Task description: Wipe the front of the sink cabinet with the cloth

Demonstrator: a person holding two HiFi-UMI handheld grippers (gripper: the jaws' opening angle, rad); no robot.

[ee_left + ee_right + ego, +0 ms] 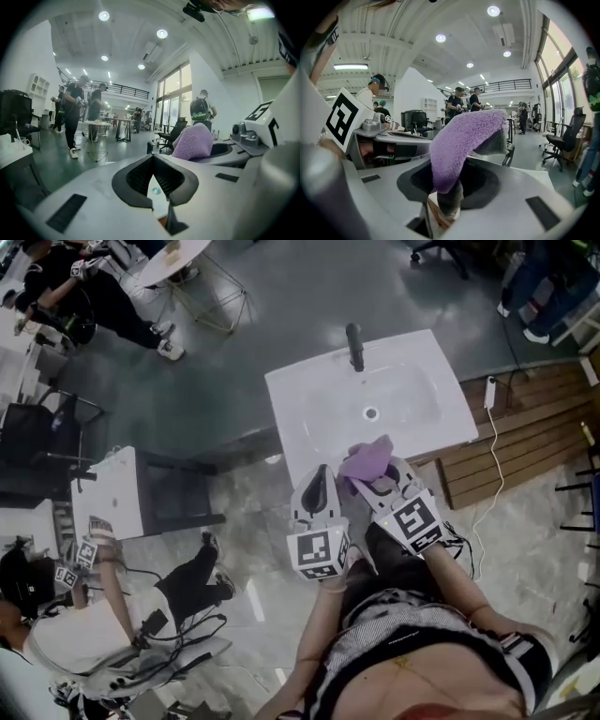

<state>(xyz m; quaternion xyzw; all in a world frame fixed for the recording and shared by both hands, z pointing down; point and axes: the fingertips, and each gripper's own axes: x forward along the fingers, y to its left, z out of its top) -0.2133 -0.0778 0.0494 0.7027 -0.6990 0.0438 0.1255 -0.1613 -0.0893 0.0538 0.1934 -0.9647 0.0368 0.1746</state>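
Observation:
A white sink (300, 399) with a black faucet (354, 346) stands just ahead of me, seen from above. The cabinet front under it is hidden in the head view. My right gripper (377, 482) (445, 187) hangs over the sink's front edge, shut on a purple cloth (366, 460) (459, 140) that drapes over its jaws. My left gripper (320, 482) (153, 174) sits close to the right one's left side, shut with nothing in it. The cloth (193, 142) and the right gripper's body (253, 136) show beside it in the left gripper view.
A wooden slatted platform (525, 442) lies right of the sink, with a white power strip (489, 390) and cable on it. Another white cabinet (108, 493) stands at the left. A person (94, 615) with grippers crouches at lower left. A round table (173, 254) stands far back.

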